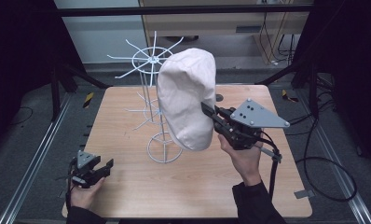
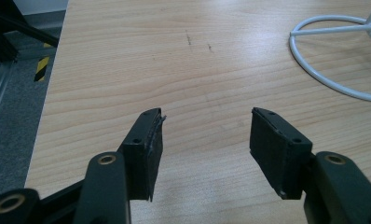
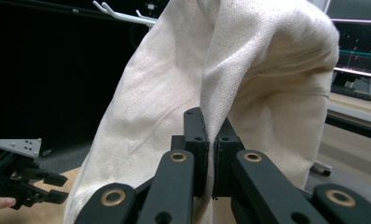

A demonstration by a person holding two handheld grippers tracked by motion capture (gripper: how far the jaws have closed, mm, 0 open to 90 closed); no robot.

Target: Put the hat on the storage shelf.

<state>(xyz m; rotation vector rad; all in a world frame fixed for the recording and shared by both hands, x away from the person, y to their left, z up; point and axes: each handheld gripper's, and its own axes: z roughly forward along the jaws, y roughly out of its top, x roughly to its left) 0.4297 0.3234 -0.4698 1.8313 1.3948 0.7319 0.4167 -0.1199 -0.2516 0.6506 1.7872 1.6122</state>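
A cream cloth hat (image 1: 186, 98) hangs in the air in front of a white wire rack (image 1: 152, 88) that stands mid-table. My right gripper (image 1: 208, 112) is shut on the hat's right edge and holds it up. In the right gripper view the jaws pinch a fold of the hat (image 3: 249, 70), with my right gripper (image 3: 210, 123) closed tight on the fabric. My left gripper (image 1: 104, 167) rests low at the table's front left, open, with nothing in it. In the left gripper view my left gripper (image 2: 206, 122) has bare wood between its jaws.
The wooden table (image 1: 127, 186) has the rack's round base ring (image 1: 164, 148), also seen as a base ring (image 2: 323, 56) to the right of the left jaws. A small dark object (image 1: 219, 97) lies on the table behind the hat. Rack hooks (image 3: 123, 16) stick out at the top.
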